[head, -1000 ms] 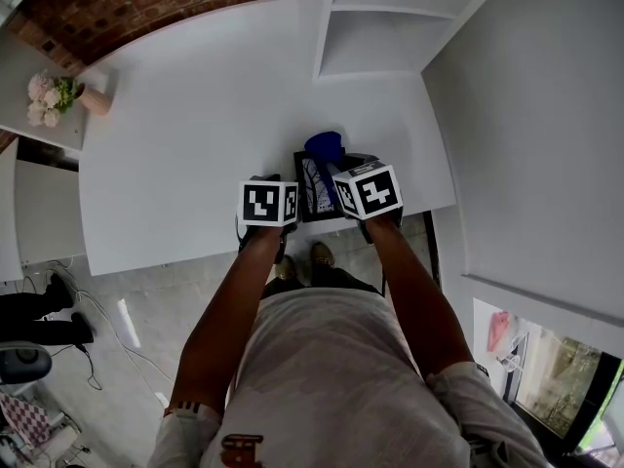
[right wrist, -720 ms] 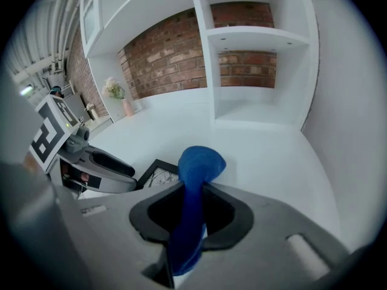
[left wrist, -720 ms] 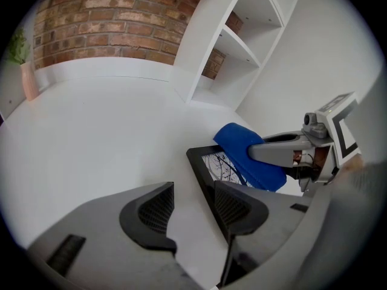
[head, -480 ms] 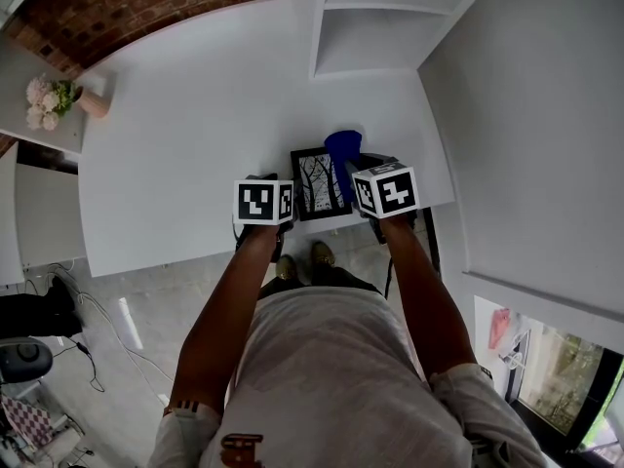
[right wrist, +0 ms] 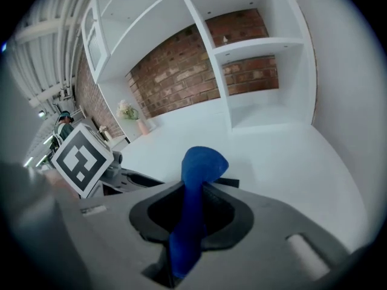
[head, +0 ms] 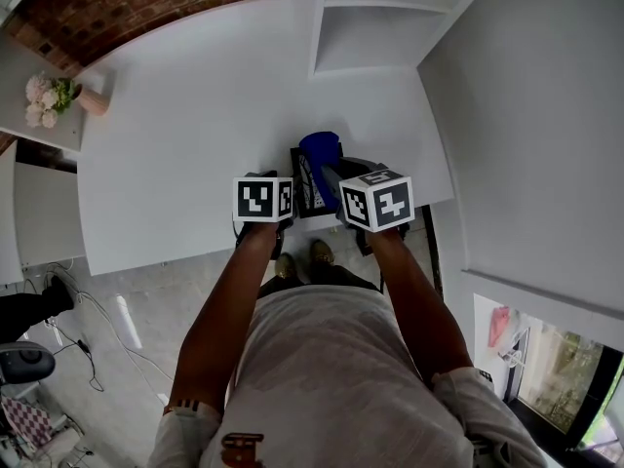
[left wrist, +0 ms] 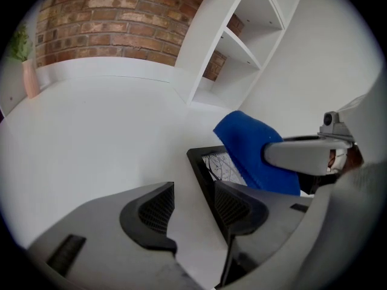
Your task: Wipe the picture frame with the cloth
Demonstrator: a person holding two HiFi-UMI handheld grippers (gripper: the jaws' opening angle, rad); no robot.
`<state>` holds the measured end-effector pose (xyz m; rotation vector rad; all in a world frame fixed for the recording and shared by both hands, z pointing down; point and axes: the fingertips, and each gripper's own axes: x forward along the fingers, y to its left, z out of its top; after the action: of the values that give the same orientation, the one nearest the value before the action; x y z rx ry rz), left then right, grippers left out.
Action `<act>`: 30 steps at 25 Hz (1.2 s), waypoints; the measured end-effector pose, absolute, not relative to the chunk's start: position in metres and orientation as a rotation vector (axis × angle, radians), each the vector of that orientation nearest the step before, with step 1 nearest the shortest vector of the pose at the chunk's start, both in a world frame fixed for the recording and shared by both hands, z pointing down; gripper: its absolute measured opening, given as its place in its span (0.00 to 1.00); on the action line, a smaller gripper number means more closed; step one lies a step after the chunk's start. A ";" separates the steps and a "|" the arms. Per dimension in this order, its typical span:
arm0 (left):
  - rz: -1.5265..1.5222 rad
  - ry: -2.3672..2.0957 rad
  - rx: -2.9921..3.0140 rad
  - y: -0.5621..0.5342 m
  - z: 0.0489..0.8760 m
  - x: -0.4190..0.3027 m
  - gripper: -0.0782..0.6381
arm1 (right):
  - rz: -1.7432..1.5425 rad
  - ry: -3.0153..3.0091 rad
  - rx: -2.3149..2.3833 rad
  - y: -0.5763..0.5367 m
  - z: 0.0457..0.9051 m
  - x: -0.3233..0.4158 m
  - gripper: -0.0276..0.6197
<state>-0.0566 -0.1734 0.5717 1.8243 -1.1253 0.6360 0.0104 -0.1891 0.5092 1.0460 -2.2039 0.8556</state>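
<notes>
Sitting at the upper left of the head view: a pot of flowers (head: 51, 96) on a side ledge. White table (head: 195, 115) fills the middle. Left gripper (left wrist: 190, 207) has its jaws apart with nothing clamped. The black edge of the picture frame (left wrist: 205, 162) runs just beside its right-hand jaw. Frame lies flat near the table's front edge, centre of view. Blue cloth (right wrist: 195, 186) overlaps part of it, pinched tight in the right gripper (right wrist: 192, 213). White shelves (head: 380, 18) at upper right.

Cloth (head: 320, 153) over picture frame (head: 306, 189) on table (head: 195, 115)
</notes>
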 end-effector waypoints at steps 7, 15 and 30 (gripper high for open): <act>0.632 -1.125 1.827 -0.173 0.571 -0.057 0.39 | 0.884 -2.177 0.977 -0.174 0.529 -0.014 0.15; 0.628 -1.123 1.835 -0.173 0.572 -0.057 0.39 | 0.818 -2.118 0.937 -0.167 0.547 -0.017 0.15; 0.625 -1.125 1.845 -0.173 0.571 -0.058 0.39 | 0.754 -2.032 1.061 -0.174 0.546 0.045 0.15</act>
<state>-0.0584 -0.1731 0.5714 1.8448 -1.1250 0.6248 0.0454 -0.1744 0.5465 1.0610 -2.0320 0.7541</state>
